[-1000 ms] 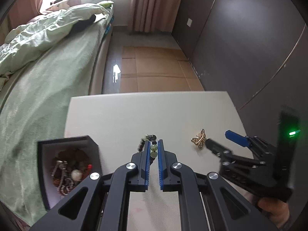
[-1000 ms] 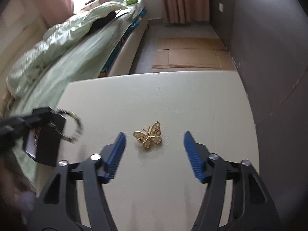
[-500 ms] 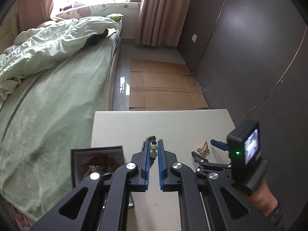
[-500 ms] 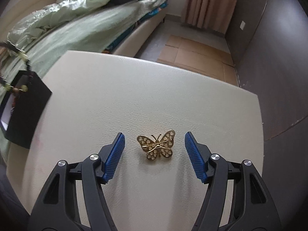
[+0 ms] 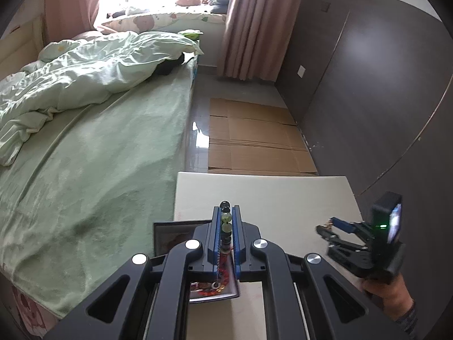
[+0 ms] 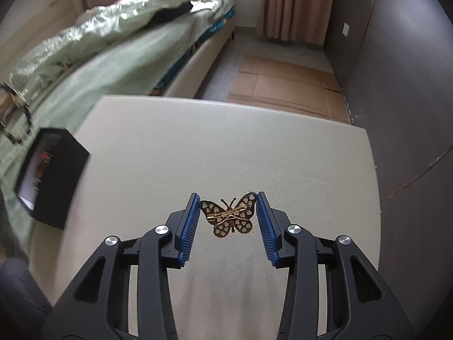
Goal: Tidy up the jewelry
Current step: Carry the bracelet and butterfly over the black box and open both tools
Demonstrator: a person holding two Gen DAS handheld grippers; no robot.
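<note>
My left gripper (image 5: 225,212) is shut on a beaded bracelet (image 5: 226,222) with green and dark beads, held high above the black jewelry box (image 5: 170,236). The bracelet hangs down between the fingers toward the box. My right gripper (image 6: 228,199) is low over the cream table (image 6: 226,147), its blue pads touching both wing tips of a gold butterfly brooch (image 6: 230,215) that lies on the table. The right gripper also shows in the left wrist view (image 5: 329,225). The box shows in the right wrist view (image 6: 51,172) at the table's left edge.
A bed with a green cover (image 5: 85,147) runs along the table's left side. Cardboard sheets (image 5: 252,136) lie on the floor beyond the table. A dark wall (image 5: 382,99) stands on the right.
My left gripper has risen with the bracelet and moved over the box. My right gripper has moved forward and narrowed from wide open until its pads touch the brooch.
</note>
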